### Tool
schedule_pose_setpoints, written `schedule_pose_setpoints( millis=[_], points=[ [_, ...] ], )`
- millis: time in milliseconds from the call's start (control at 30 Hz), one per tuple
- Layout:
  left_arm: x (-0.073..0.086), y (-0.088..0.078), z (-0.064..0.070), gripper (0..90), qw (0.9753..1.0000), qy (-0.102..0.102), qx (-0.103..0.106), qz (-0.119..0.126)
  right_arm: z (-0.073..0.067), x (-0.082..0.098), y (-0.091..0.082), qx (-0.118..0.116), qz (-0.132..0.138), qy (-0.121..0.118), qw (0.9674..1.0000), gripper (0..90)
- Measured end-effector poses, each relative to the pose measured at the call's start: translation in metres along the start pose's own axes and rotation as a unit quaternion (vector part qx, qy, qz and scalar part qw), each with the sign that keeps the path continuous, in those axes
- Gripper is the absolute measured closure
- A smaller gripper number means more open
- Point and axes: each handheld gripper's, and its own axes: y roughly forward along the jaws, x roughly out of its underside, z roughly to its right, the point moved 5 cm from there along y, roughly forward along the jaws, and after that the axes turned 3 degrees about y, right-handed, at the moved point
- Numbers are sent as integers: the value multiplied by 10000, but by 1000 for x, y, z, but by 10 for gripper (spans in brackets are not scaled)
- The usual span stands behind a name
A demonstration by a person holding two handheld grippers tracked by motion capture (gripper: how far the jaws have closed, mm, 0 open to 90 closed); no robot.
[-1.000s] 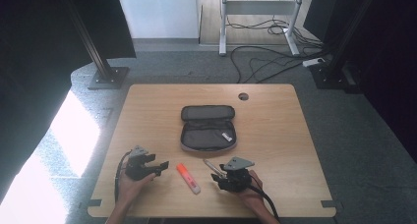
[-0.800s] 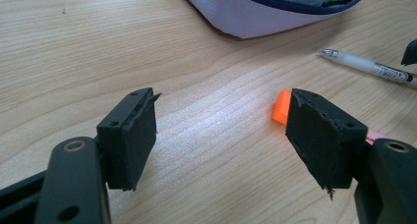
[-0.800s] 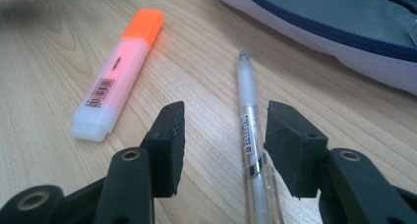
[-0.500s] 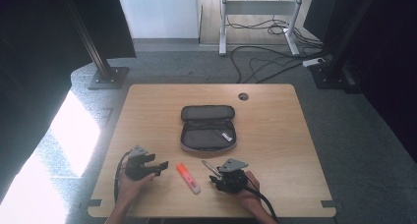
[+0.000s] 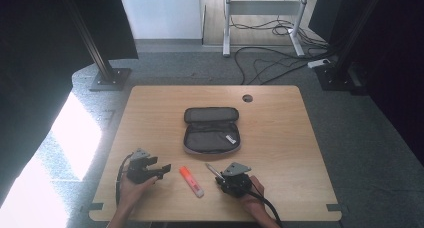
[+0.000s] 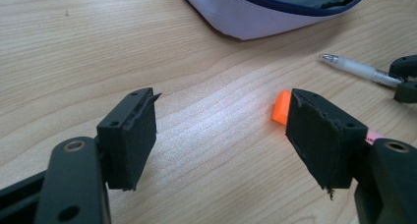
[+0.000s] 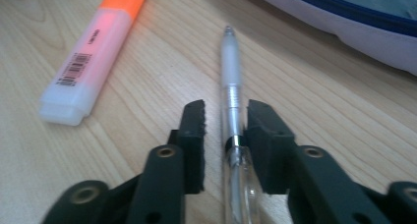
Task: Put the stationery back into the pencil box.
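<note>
1. A wooden bench (image 5: 280, 153) holds an open grey pencil case (image 5: 211, 136), an orange highlighter (image 5: 191, 181) and a clear pen (image 7: 234, 116).
2. The right claw (image 7: 226, 117), at the bench's near edge, has just been closing its jaws around the pen. A second ago they stood wider.
3. The pen lies flat between the jaws. One pad seems to touch the barrel, while a slim gap shows at the other, so the grip looks not yet firm.
4. The pen's tip points toward the pencil case, which lies a little beyond it.
5. The left claw (image 6: 223, 130) rests wide open and empty, near the highlighter's orange cap.
6. Judgement: the pen is about to be picked up, probably for the case.
</note>
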Motion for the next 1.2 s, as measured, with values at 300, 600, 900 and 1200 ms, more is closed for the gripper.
schedule_pose_setpoints(
  millis=[300, 600, 900, 1200],
  points=[
    [0, 1, 0, 281, 10000, 0, -11, -12, 7, 0, -2, 129, -10, 193, 9997, 785],
    [0, 0, -1, 281, 10000, 9, -23, -10, 12, -5, -14, 134, 221, 222, 9994, 787],
    [1, 2, -1, 281, 10000, 16, -19, -34, 20, -14, -32, 145, 508, 304, 9981, 788],
    [1, 2, -1, 282, 10000, 12, -13, -32, 22, -19, -40, 137, 662, 312, 9972, 788]
  ],
)
